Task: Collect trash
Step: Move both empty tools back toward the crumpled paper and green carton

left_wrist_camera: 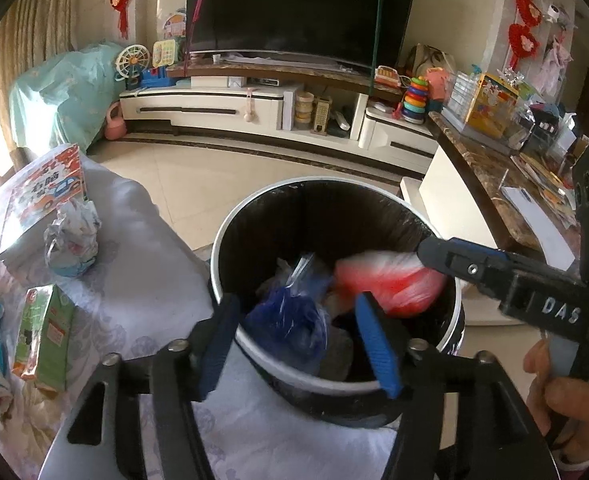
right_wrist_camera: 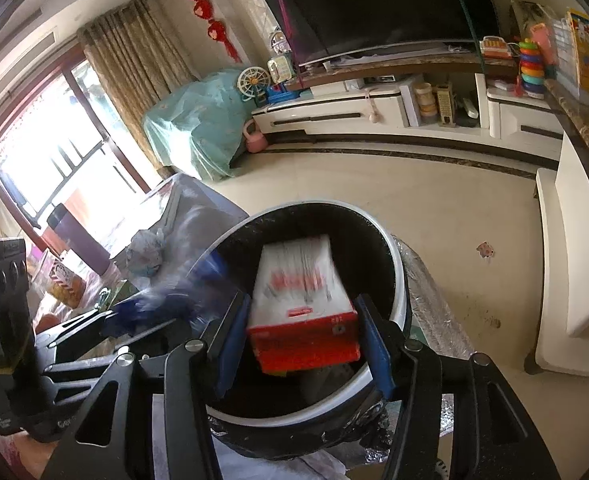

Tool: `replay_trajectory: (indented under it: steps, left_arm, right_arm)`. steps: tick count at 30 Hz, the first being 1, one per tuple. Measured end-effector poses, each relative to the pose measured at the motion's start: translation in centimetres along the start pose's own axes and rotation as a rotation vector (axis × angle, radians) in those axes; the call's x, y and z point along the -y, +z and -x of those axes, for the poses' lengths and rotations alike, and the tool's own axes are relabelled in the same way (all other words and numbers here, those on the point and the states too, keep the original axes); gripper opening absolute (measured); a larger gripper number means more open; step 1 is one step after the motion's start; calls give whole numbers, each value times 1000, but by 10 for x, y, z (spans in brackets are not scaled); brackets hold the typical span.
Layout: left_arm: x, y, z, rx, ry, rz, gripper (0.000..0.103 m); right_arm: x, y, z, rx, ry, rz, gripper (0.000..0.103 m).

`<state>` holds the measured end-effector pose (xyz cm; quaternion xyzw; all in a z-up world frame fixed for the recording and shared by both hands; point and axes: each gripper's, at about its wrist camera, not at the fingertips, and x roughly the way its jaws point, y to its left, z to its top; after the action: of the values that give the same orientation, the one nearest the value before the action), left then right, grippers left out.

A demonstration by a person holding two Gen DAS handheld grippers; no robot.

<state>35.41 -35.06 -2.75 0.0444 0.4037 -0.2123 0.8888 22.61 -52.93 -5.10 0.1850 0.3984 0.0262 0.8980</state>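
Right wrist view: a red-and-white carton [right_wrist_camera: 298, 276] is motion-smeared, its print unreadable, and fills the gap between the fingers of the right gripper [right_wrist_camera: 301, 302] above the trash bin [right_wrist_camera: 398, 276]; whether the pads still press it cannot be told. Left wrist view: the left gripper [left_wrist_camera: 296, 304] is released, fingers spread, with a blue plastic bag [left_wrist_camera: 286, 316] beyond and below them inside the bin. Only this view shows the bin's contents, while the carton appears as a red-white blur at the right fingertips.
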Motion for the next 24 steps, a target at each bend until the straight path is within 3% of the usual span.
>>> replay_trajectory:
  steps: [4,12,24]
  left_arm:
    - [-3,-11,7,6,-6,20,68]
    - [-19,-48,33,22,7,87,70]
    - [-60,-107,83,33,50,222,71]
  right_arm:
    - [2,-1,6,15,10,-22,65]
    - [-12,-13,22,44,41,-23,83]
    - [-66,-38,24,29,114,56,87]
